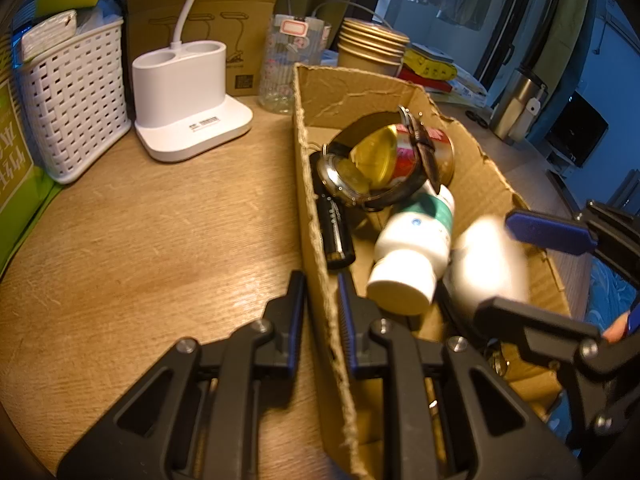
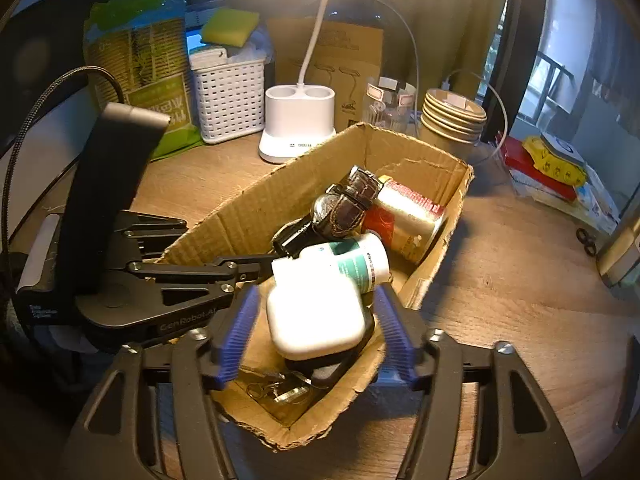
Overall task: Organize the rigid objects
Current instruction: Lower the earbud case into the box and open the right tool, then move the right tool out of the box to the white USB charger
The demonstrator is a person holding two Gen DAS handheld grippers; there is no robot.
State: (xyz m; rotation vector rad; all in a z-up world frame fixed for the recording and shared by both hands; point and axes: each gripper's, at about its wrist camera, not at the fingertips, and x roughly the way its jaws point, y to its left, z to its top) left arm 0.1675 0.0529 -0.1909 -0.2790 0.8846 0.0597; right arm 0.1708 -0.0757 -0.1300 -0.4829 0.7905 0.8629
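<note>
Nearest us, our right gripper [image 2: 312, 332] stands wide, pads clear of the white case [image 2: 316, 320] dropping into the cardboard box [image 2: 424, 276]. Our left gripper [image 1: 320, 316] is pinched narrow on the box's left wall, steadying it. Farther in lie a white bottle [image 2: 352, 262], watch [image 2: 340, 208] and tin [image 2: 408, 220]. We judge this the release step; next, lift the right hand clear.

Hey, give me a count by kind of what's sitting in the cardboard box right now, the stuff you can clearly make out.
White items: 2, a pill bottle and a rounded white case
Wristwatch: 1
Tin can: 1
Black pen-like stick: 1
Total: 5. Small metal bits at the cardboard box's near end are too unclear to count.
</note>
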